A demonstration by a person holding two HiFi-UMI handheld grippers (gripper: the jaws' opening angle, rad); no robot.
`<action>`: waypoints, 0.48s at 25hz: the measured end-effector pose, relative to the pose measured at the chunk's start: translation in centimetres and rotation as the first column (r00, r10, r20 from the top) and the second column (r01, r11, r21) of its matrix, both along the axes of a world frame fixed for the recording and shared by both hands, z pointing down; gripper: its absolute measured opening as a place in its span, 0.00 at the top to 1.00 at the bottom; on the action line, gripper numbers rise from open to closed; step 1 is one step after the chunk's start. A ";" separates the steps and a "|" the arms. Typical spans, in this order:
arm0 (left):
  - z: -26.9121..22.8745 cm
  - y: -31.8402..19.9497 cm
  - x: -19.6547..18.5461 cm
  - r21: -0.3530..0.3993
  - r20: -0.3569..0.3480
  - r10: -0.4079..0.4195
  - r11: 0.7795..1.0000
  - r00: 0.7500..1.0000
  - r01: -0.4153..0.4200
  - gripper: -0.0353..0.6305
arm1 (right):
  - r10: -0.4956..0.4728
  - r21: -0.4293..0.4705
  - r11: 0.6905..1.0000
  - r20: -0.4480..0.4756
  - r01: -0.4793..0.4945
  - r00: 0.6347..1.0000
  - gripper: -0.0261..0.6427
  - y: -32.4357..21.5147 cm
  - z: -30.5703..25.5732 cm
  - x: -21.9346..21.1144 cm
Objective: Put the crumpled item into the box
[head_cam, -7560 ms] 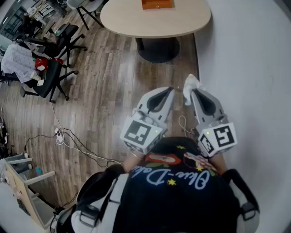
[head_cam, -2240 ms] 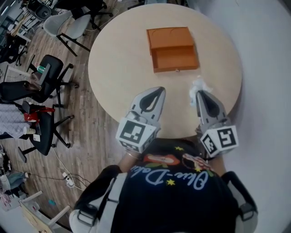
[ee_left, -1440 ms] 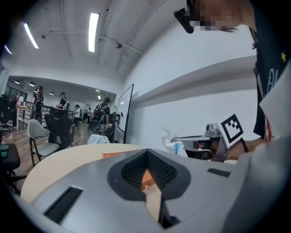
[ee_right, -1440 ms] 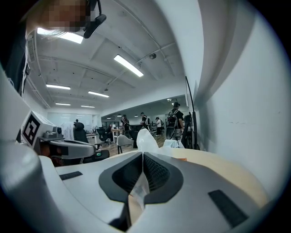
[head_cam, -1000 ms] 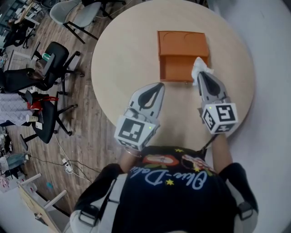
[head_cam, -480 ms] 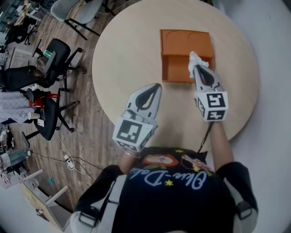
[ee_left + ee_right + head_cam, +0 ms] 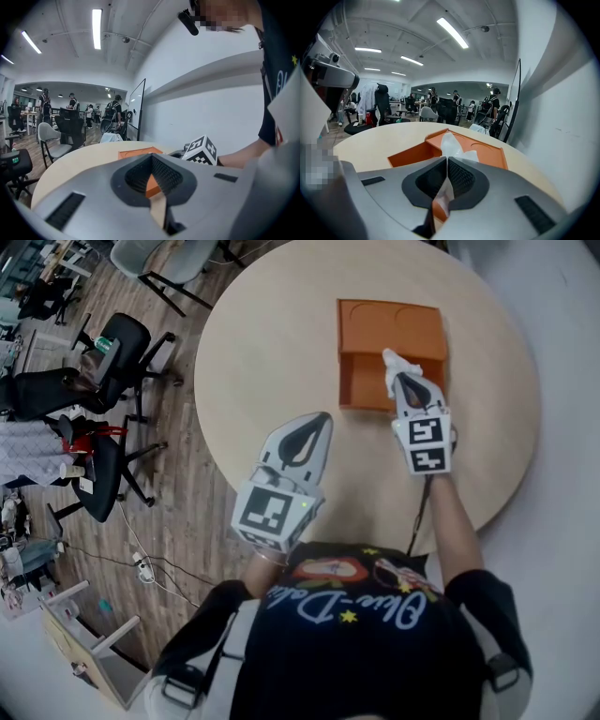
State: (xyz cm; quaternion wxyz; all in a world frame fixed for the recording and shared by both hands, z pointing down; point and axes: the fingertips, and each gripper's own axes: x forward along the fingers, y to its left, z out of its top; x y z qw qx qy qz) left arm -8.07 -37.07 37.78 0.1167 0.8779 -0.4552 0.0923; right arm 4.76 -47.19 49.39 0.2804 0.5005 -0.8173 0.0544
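An orange box (image 7: 359, 381) lies open on the round table (image 7: 272, 343), its tray toward me and its lid (image 7: 389, 322) flat behind. My right gripper (image 7: 397, 379) is shut on a white crumpled tissue (image 7: 391, 362) and holds it over the tray's right part. In the right gripper view the tissue (image 7: 451, 144) sticks up from the right gripper (image 7: 446, 159), with the box (image 7: 415, 153) just beyond. My left gripper (image 7: 322, 418) hovers shut and empty above the table, short of the box's near left corner. In the left gripper view the box (image 7: 140, 153) shows past the left gripper (image 7: 151, 157).
The table's near edge (image 7: 281, 517) is close to my body. Office chairs (image 7: 103, 343) stand on the wood floor to the left. A white wall (image 7: 562, 381) runs along the right. People stand far off in the room (image 7: 70, 110).
I walked up to the table. Over the last second my right gripper carried the tissue forward and left, from the box's right edge to above its tray. The left gripper stayed put.
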 end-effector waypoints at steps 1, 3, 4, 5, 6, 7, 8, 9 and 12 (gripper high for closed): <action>0.1 0.0 0.0 -0.001 0.001 -0.002 1.000 1.000 0.002 0.96 | -0.002 -0.017 1.000 -0.007 0.002 1.000 0.95 0.1 0.5 -0.1; 0.3 0.1 0.0 -0.004 0.003 -0.005 1.000 1.000 0.005 0.96 | -0.007 -0.041 0.999 -0.027 0.006 1.000 0.95 0.2 1.5 0.0; 0.4 0.1 -0.1 -0.004 0.003 -0.007 1.000 1.000 0.007 0.96 | -0.013 -0.049 0.999 -0.040 0.011 0.999 0.95 0.2 1.8 -0.1; 0.4 0.1 -0.1 -0.004 0.004 -0.009 1.000 1.000 0.009 0.96 | -0.020 -0.057 0.998 -0.053 0.017 0.998 0.95 0.2 2.2 -0.1; 0.5 0.1 -0.1 -0.003 0.005 -0.010 1.000 1.000 0.010 0.96 | -0.026 -0.067 0.997 -0.063 0.022 0.998 0.95 0.3 2.5 -0.1; 0.5 0.2 -0.1 -0.003 0.006 -0.011 1.000 1.000 0.011 0.96 | -0.030 -0.079 0.997 -0.069 0.024 0.997 0.95 0.4 2.9 -0.1; 0.6 0.2 0.0 -0.003 0.007 -0.013 1.000 1.000 0.013 0.96 | -0.030 -0.091 0.996 -0.071 0.023 0.997 0.95 0.5 3.3 0.0; 0.7 0.2 0.0 -0.003 0.007 -0.014 1.000 1.000 0.014 0.96 | -0.028 -0.101 0.995 -0.070 0.021 0.997 0.95 0.5 3.6 0.1; 1.0 0.3 -0.1 -0.004 0.009 -0.015 1.000 1.000 0.015 0.96 | -0.038 -0.112 0.993 -0.083 0.028 0.996 0.95 0.6 4.3 -0.1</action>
